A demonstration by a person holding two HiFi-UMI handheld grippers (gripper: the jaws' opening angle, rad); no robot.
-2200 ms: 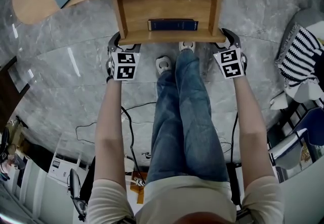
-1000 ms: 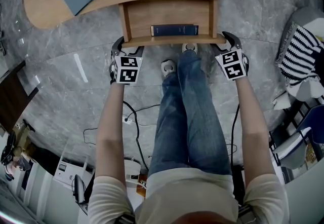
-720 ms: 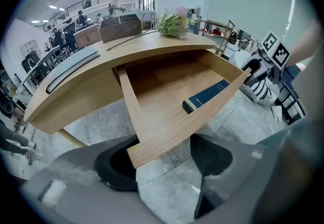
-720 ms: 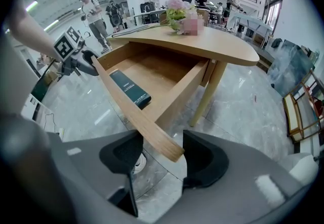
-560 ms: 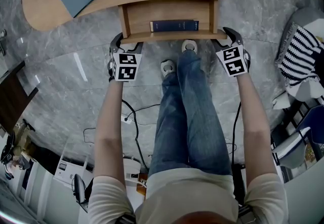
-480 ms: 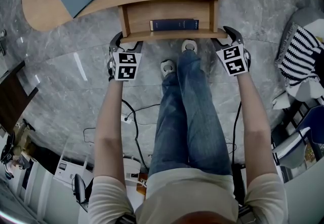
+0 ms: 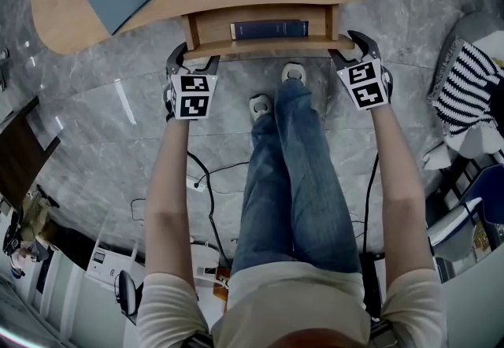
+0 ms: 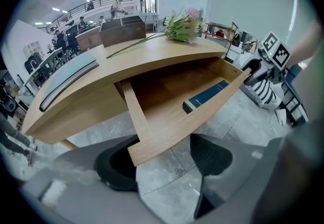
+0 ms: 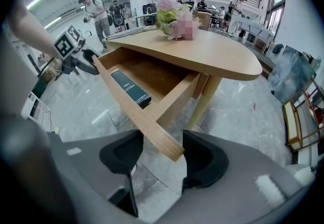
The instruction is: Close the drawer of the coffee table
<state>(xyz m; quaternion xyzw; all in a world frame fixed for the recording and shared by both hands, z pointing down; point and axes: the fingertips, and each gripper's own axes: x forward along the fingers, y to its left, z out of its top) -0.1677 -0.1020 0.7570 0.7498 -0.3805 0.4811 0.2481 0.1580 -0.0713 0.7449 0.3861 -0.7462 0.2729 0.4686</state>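
Now, drawer [image 7: 260, 44] further in, less interior showing

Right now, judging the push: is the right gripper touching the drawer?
Cannot tell: the right gripper's own view shows the drawer corner between open jaws, contact unclear.
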